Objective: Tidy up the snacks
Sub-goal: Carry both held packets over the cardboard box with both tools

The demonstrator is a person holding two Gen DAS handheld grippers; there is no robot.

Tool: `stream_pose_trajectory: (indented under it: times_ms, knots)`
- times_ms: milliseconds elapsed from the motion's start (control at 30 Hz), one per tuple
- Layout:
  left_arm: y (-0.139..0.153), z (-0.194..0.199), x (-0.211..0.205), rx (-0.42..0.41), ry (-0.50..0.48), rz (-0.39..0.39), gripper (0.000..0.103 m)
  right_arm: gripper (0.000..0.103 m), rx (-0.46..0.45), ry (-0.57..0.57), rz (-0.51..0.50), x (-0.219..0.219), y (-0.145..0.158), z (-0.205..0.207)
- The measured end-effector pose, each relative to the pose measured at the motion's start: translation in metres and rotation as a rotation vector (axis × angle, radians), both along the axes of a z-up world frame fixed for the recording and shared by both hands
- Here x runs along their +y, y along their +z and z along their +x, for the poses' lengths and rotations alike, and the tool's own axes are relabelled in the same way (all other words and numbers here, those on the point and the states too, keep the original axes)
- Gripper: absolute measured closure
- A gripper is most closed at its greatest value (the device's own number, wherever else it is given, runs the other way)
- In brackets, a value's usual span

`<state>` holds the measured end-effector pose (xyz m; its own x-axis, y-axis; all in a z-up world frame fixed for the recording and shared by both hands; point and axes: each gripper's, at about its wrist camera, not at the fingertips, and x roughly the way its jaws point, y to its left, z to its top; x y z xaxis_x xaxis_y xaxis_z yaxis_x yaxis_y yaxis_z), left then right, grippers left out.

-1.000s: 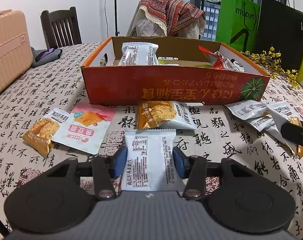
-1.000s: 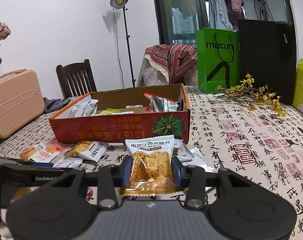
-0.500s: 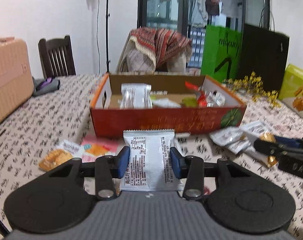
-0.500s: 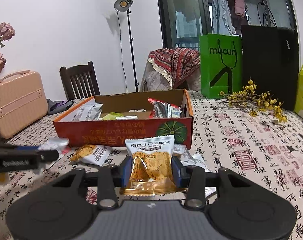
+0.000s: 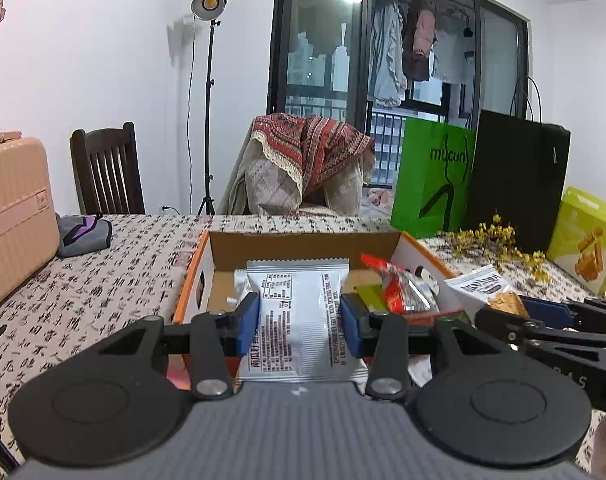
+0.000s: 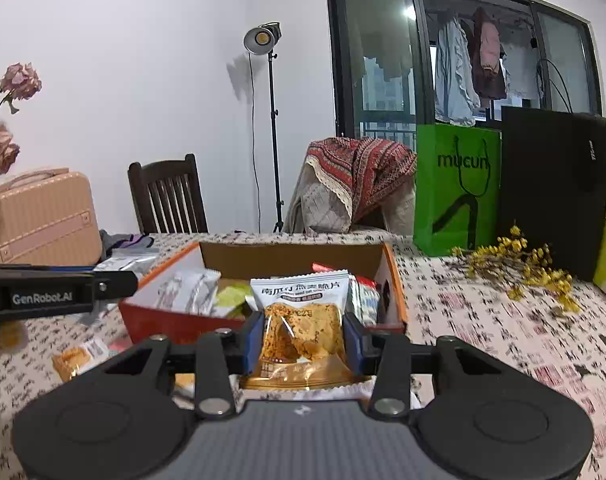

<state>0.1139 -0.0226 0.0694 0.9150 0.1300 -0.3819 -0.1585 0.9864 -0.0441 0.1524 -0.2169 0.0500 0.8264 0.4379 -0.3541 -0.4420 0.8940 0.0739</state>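
My left gripper (image 5: 299,322) is shut on a white snack packet (image 5: 299,312), printed back facing me, held up over the near edge of the orange cardboard box (image 5: 195,268). My right gripper (image 6: 301,334) is shut on a snack packet with a white top and a golden cracker window (image 6: 301,320), held just in front of the same box (image 6: 175,320). The box holds several packets, among them a red one (image 5: 399,284) and a white one (image 6: 187,290). The right gripper and its packet also show at the right of the left wrist view (image 5: 499,304).
Loose packets lie on the calligraphy-print tablecloth left of the box (image 6: 79,356). A pink case (image 6: 39,216) stands at the left. A green bag (image 6: 457,192), a black bag (image 6: 555,188) and yellow flowers (image 6: 523,260) stand at the back right. A grey pouch (image 5: 83,230) lies at far left.
Both grippers have lifted their packets off the table and carried them forward to the box. The left gripper has risen most, from table level to over the box's near edge.
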Motion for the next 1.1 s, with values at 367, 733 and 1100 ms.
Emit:
stream_pose_trajectory:
  times_ms: [367, 733, 1100]
  knots:
    - [0.011, 0.034, 0.018, -0.015, 0.024, -0.049, 0.059, 0.062, -0.003, -0.014, 0.028, 0.024, 0.021, 0.042]
    - [0.016, 0.074, 0.039, -0.010, 0.067, -0.061, 0.059, 0.062, 0.011, -0.027, 0.022, 0.051, 0.031, 0.087]
    - [-0.007, 0.123, 0.055, 0.048, 0.128, -0.048, 0.059, 0.062, 0.081, -0.033, 0.021, 0.076, 0.001, 0.135]
